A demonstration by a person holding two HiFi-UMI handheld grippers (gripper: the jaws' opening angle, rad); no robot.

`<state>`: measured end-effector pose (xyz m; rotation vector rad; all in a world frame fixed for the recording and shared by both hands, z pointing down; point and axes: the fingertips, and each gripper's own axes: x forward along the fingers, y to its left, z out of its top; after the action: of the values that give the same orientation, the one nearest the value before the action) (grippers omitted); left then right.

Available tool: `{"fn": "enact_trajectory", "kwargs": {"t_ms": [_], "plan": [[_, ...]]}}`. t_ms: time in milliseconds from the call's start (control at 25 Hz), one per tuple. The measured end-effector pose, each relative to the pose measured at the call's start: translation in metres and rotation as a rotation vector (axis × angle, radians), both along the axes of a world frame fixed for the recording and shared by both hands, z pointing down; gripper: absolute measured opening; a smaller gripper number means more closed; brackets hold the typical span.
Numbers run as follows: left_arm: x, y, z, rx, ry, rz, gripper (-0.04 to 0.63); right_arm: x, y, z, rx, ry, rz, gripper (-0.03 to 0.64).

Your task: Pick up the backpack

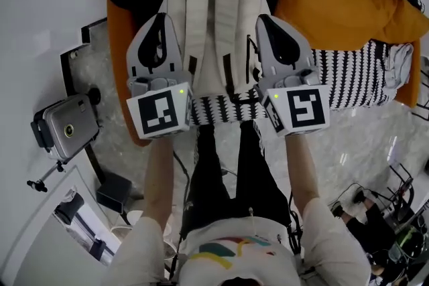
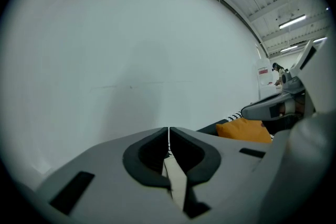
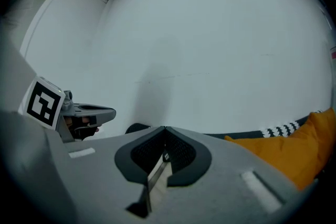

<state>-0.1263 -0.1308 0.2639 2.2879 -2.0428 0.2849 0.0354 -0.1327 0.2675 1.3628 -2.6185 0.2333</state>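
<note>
The left claw and right claw each pinch a strap of the backpack, one at each side edge. A cushion lies near, right of the right claw.

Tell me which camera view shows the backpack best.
The head view: most of the cream backpack shows between the left gripper and right gripper. Each gripper view shows only a pale strip of it in its shut jaws.
</note>
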Motion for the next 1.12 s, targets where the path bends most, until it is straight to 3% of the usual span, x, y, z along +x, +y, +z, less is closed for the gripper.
{"fn": "enact_trajectory", "kwargs": {"t_ms": [520, 1120], "plan": [[-0.003, -0.003, 0.099, -0.034, 0.032, -0.003, 0.017, 0.010, -0.002, 0.106, -0.063, 0.010, 0.023, 0.006], [0.008, 0.012, 0.106, -0.057, 0.063, 0.017, 0.017, 0.014, 0.008, 0.119, -0.101, 0.008, 0.035, 0.005]]}}
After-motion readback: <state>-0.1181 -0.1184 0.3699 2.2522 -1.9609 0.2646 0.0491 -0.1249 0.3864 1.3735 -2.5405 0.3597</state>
